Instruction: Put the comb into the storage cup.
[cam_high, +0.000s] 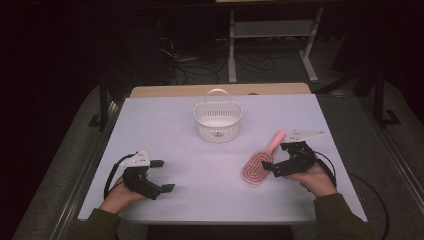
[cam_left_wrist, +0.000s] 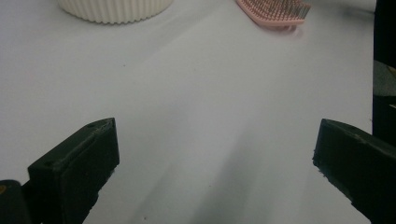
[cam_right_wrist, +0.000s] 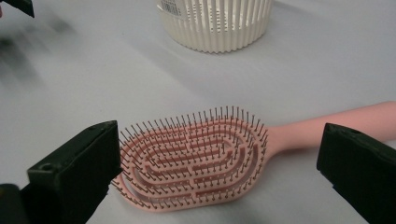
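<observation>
We see the pink hairbrush (cam_right_wrist: 201, 161) lying bristles-up on the white surface (cam_high: 200, 165), between our right tool's (cam_high: 276, 159) spread jaws, apparently untouched. The left tool (cam_high: 162, 175) hovers released, well apart; the basket (cam_high: 218, 121) stands beyond.

Overhead plus two low tabletop close-ups

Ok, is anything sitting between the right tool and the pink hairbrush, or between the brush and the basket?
Nothing visible. The right tool is open right at the hairbrush, and only bare table lies between the brush and the white basket.
</observation>
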